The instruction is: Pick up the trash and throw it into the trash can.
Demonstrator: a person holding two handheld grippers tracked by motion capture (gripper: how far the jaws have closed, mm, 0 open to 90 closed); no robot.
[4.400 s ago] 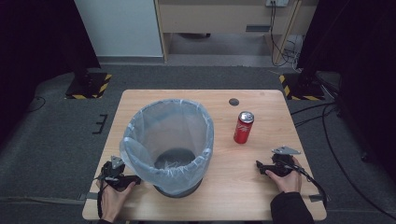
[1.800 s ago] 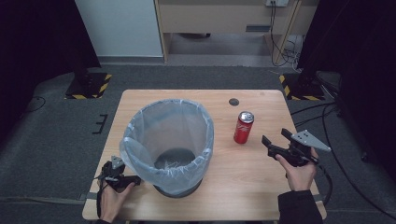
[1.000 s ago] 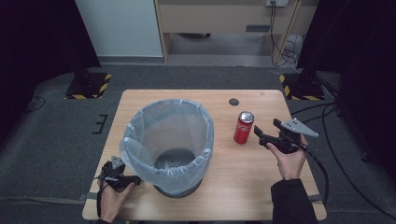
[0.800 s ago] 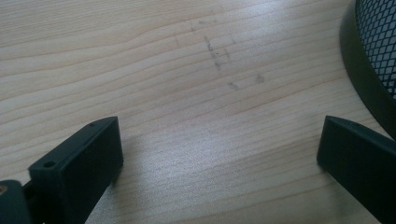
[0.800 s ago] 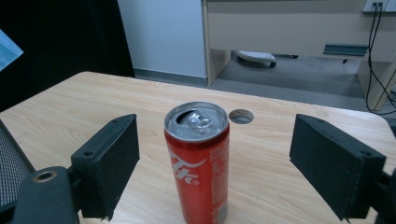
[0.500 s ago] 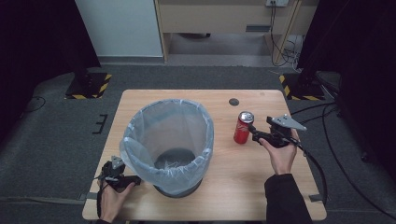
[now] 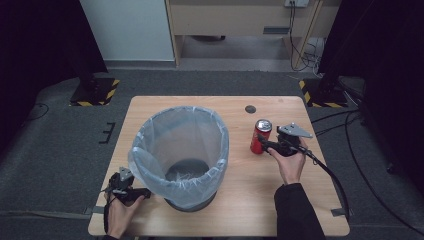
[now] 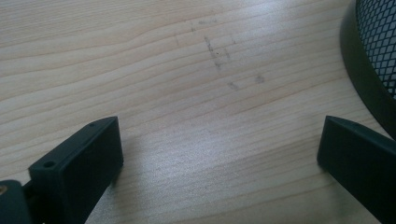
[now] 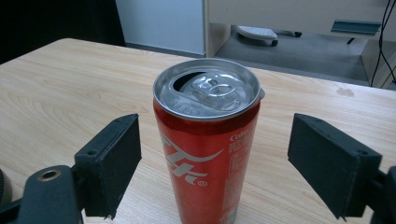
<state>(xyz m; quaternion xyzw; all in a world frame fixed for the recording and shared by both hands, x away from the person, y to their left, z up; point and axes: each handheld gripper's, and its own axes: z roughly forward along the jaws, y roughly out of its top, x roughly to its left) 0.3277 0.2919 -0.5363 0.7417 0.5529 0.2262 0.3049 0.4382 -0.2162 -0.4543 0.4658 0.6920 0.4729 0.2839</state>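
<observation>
An opened red drink can (image 7: 260, 136) stands upright on the wooden table (image 7: 250, 200), right of the bin. My right gripper (image 7: 265, 144) reaches it from the right. In the right gripper view the can (image 9: 208, 154) stands between the jaws of my right gripper (image 9: 219, 158); they have just been closing a little, but both pads still stand clear of it. My left gripper (image 7: 136, 192) rests at the table's front left, against the bin's foot. In the left gripper view my left gripper (image 8: 219, 154) is open over bare wood.
A black mesh waste bin (image 7: 145, 130) lined with a clear plastic bag stands left of the table's middle; its base (image 8: 369, 70) shows at the right of the left gripper view. A small dark round spot (image 7: 250, 109) lies behind the can. Cables trail off the table's right side.
My right gripper has moved left and down toward the can, which now stands between its jaws. The left gripper, the bin and the can have stayed put.
</observation>
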